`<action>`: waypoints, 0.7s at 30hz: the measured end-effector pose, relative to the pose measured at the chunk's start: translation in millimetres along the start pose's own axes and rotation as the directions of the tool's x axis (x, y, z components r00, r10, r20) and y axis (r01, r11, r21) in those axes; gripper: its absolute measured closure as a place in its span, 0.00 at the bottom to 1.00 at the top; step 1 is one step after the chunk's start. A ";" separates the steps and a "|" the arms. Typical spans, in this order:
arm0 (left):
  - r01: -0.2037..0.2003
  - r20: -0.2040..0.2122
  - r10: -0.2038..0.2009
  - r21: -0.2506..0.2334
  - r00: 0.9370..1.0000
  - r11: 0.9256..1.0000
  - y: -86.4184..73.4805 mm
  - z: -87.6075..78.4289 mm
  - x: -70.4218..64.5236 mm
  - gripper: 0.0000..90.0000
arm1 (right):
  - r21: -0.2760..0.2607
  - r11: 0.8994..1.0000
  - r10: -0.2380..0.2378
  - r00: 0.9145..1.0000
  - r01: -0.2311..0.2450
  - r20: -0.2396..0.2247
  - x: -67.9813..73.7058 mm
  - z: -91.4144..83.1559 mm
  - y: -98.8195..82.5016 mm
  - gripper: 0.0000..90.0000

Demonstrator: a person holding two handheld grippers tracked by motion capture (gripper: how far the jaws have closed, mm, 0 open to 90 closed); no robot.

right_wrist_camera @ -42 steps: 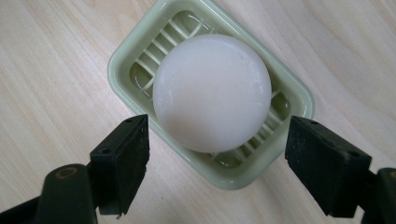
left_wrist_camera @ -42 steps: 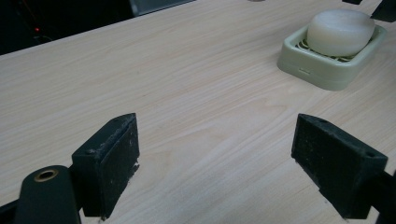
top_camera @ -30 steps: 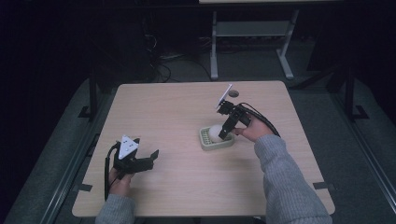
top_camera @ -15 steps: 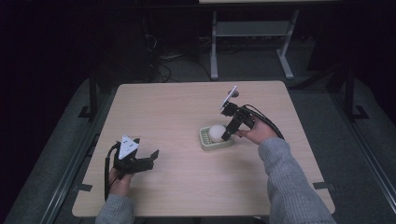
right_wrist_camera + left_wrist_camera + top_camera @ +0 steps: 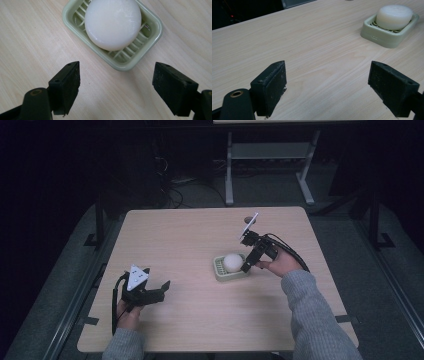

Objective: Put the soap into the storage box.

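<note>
One round white bar of soap lies in a pale green rectangular plastic soap dish on the light wooden counter, right of the counter's middle and nearer its right edge than its left. The dish's long axis runs roughly along the counter's width, left to right, tilted a little, with its right end slightly nearer the person; the soap sits toward the far part of the slatted tray, leaving some ribs bare at the near part. In the right gripper view the dish lies slantwise, one short end lying between the two black jaws, and the soap is untouched. The right claw hovers just beside the dish's right end, its jaws spread wide apart around nothing. The left claw rests low near the counter's front left corner, well apart from the dish, its jaws likewise wide apart over bare wood and pointing toward the dish.
</note>
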State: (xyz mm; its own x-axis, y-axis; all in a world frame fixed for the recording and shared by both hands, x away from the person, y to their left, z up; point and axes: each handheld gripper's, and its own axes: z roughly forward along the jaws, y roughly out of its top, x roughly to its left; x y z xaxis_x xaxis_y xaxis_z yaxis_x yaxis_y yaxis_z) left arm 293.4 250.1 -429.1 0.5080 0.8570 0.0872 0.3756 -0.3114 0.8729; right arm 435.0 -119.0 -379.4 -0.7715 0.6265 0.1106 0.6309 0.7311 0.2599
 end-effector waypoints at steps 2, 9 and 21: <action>0.000 0.000 0.000 0.000 1.000 1.000 0.0 -0.1 -0.1 0.16 | -0.003 1.000 0.001 1.000 -0.001 -0.001 1.1 -1.4 -0.9 0.24; -0.001 0.000 0.001 0.000 1.000 1.000 0.0 -0.2 0.0 0.17 | -0.010 1.000 0.008 1.000 -0.008 -0.007 1.8 -2.1 -6.1 0.24; -0.005 0.001 0.005 0.002 1.000 1.000 0.1 0.0 -0.5 0.16 | -0.017 1.000 0.019 1.000 -0.020 -0.013 1.1 -3.4 -20.0 0.24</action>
State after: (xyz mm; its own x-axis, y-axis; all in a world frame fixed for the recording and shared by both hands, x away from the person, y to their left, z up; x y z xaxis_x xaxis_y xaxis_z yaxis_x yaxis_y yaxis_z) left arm 293.2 249.6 -429.0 0.5104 0.8551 0.0907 0.3746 -0.3160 0.8717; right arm 421.3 -133.8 -381.2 -0.7601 0.6370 0.1279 0.6444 0.7141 0.2735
